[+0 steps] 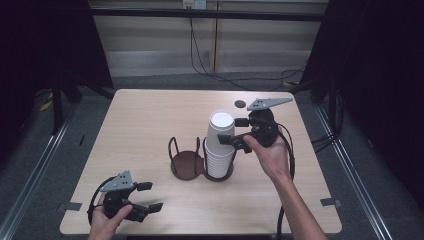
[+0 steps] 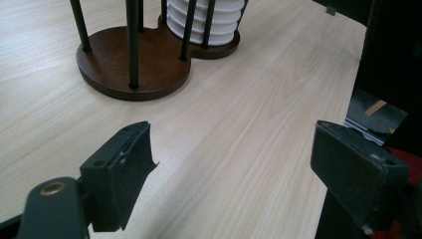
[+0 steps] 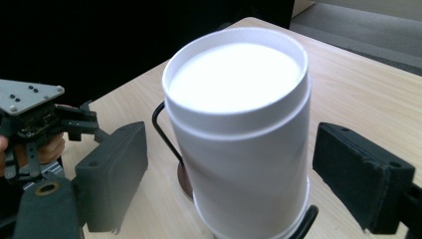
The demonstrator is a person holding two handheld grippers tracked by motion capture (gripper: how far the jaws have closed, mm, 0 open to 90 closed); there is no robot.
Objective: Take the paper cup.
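The desk (image 1: 150, 120) is carrying a dark two-ring holder (image 1: 187, 162) near its middle. The stack of white cups (image 1: 220, 145) is standing upside down in the holder's right ring. The right hand-held gripper (image 1: 239, 132) is standing around the top cup, released, with both pads clear of the cup wall. The left hand-held gripper (image 1: 150, 196) is resting at the near left edge of the desk, its jaws standing apart and grasping nothing.

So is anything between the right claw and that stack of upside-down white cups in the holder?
Nothing visible: the right claw has its open jaws either side of the white paper cup stack, apart from its wall.
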